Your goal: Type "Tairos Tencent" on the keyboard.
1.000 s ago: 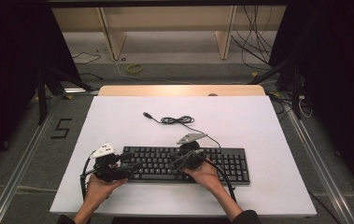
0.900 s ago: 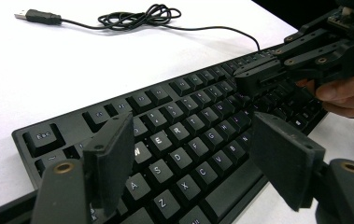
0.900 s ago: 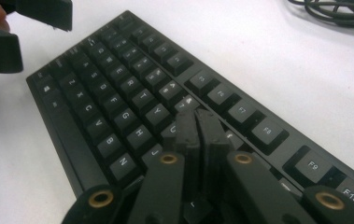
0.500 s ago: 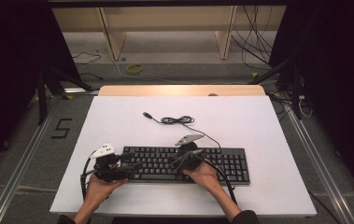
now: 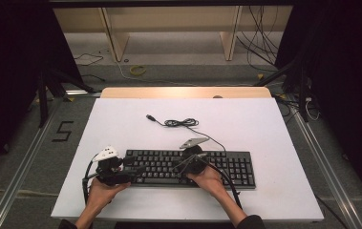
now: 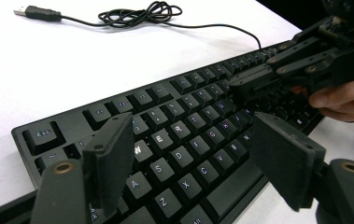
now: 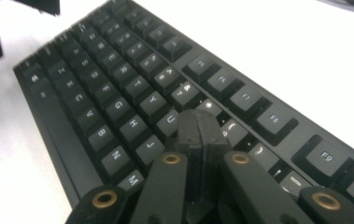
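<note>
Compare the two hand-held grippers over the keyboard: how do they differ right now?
The left hand-held gripper has its jaws spread wide above the keyboard's left end; the right hand-held gripper has its jaws pressed together, tips down among the keys near U and J. Both are black, and neither grips anything.

The keyboard [image 7: 132, 100] runs off the right gripper view's edge; keys beneath the tongs [image 7: 201, 128] are hidden

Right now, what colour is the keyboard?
The keyboard is black with pale letters, clearest in the left gripper view.
</note>
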{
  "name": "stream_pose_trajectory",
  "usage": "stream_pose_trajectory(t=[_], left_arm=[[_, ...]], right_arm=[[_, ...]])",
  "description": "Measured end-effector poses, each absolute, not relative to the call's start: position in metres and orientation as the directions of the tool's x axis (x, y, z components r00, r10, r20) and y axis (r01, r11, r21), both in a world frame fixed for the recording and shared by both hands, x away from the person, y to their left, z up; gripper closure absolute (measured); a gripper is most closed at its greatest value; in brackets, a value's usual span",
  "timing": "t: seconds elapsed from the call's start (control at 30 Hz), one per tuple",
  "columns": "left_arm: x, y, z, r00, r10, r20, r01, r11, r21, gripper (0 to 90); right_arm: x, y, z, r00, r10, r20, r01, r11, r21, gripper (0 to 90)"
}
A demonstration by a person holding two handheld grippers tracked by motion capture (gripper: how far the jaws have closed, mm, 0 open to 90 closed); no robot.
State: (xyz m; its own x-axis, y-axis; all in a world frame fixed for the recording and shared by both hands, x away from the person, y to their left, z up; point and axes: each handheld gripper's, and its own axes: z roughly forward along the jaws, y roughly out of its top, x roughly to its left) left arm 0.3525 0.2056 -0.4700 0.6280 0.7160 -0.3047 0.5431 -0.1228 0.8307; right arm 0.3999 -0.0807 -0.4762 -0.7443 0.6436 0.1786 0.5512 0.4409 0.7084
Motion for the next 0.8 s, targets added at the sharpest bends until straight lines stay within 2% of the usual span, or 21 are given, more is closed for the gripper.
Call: stream_pose_trajectory(t=[0.43,0.8], left_arm=[[0.353,0.206,-0.470,0.628,0.716,-0.304,0.544,-0.125,0.830,30.5],[0.354,0.207,-0.471,0.628,0.717,-0.304,0.545,-0.127,0.829,30.5]], right_arm=[[0.396,-0.090,-0.462,-0.744,0.636,0.204,0.537,0.388,0.749,89.3],[0.392,-0.096,-0.455,-0.753,0.621,0.218,0.525,0.368,0.768,81.0]])
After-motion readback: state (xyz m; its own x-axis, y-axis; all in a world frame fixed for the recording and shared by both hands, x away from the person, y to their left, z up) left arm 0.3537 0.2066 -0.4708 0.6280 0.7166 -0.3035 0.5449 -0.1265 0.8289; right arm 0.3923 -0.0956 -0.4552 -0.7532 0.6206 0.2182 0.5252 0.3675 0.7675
